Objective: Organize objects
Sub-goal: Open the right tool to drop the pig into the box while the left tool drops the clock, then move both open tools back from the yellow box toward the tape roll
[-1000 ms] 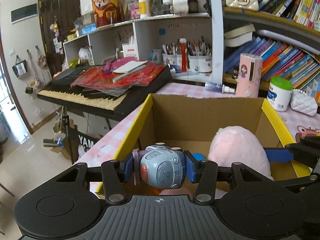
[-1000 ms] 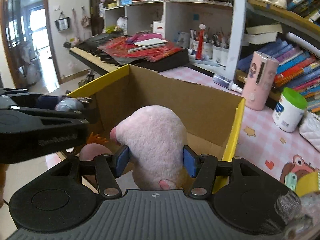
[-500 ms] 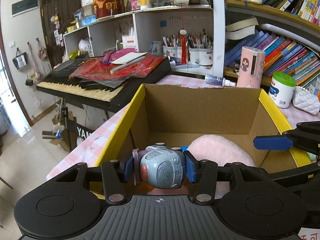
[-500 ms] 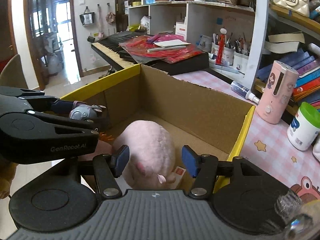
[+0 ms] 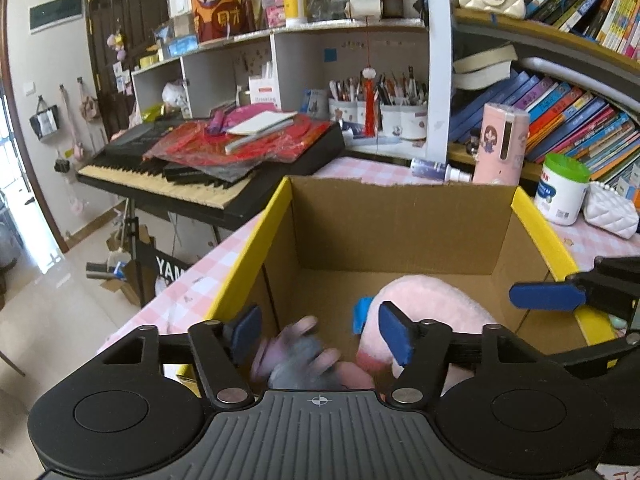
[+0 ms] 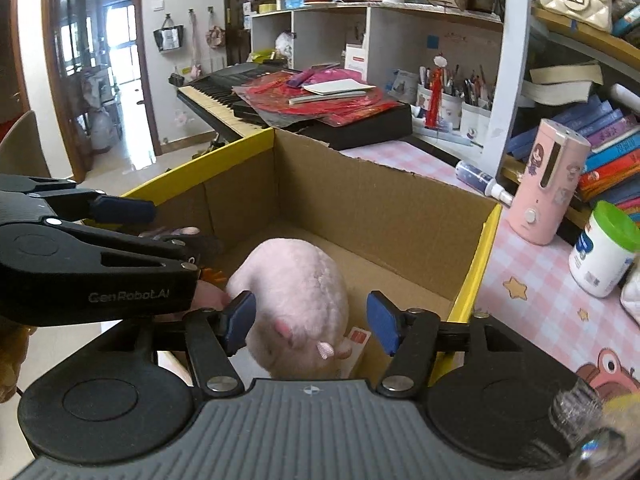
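Note:
An open cardboard box (image 5: 400, 208) with yellow top edges stands on the pink checked table. My left gripper (image 5: 319, 334) is over its near left corner and its jaws are opening. A grey-blue toy (image 5: 296, 356) with lilac parts shows as a blur just below the blue pads, which do not touch it. A pink plush (image 6: 296, 292) lies on the floor of the box (image 6: 384, 208). My right gripper (image 6: 311, 320) hangs above it, its jaws opening and its pads off the fur. The left gripper's black body (image 6: 100, 256) fills the left of the right wrist view.
A black keyboard (image 5: 208, 168) heaped with red papers stands beyond the box at left. Behind the box are a spray bottle (image 5: 436, 170), a pink dispenser (image 5: 500, 144) and a green-lidded white tub (image 5: 562, 190). A white quilted pouch (image 5: 610, 216) lies at right, under shelves of books.
The left jaws have spread and let go of the grey-blue toy, which drops into the box. The pink plush left the right gripper's pads and settled on the box floor.

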Tool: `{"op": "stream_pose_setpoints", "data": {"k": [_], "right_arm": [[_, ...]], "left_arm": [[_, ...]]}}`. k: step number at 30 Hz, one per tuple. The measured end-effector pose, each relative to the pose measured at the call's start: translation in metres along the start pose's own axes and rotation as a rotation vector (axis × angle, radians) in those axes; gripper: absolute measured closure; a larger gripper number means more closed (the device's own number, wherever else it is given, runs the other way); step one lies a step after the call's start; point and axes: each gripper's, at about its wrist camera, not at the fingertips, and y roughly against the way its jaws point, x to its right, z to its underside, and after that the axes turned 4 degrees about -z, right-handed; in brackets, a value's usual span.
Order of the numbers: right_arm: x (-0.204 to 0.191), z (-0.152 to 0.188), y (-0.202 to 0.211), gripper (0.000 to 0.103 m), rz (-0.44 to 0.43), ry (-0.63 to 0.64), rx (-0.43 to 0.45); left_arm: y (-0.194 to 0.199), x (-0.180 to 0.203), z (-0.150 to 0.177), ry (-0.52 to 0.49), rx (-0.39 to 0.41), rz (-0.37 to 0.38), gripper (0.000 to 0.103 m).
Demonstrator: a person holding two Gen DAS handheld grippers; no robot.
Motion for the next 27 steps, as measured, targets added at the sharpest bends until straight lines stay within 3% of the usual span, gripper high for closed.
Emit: {"op": "stream_pose_setpoints", "data": {"k": [7, 10, 14, 27], "right_arm": [[-0.019, 0.0, 0.025, 0.034, 0.052, -0.015, 0.062], [-0.032, 0.0, 0.04, 0.027, 0.099, -0.02, 0.1], [-0.049, 0.004, 0.057, 0.025, 0.174, -0.033, 0.131], [-0.096, 0.035, 0.083, 0.019, 0.338, -0.123, 0.1]], "left_arm": [[0.031, -0.011, -0.002, 0.03, 0.071, 0.024, 0.025], [0.046, -0.018, -0.001, 0.045, 0.103, 0.019, 0.021], [0.063, -0.03, 0.005, 0.055, 0.127, 0.014, 0.017], [0.098, -0.068, 0.049, 0.078, 0.096, 0.015, 0.016]]}}
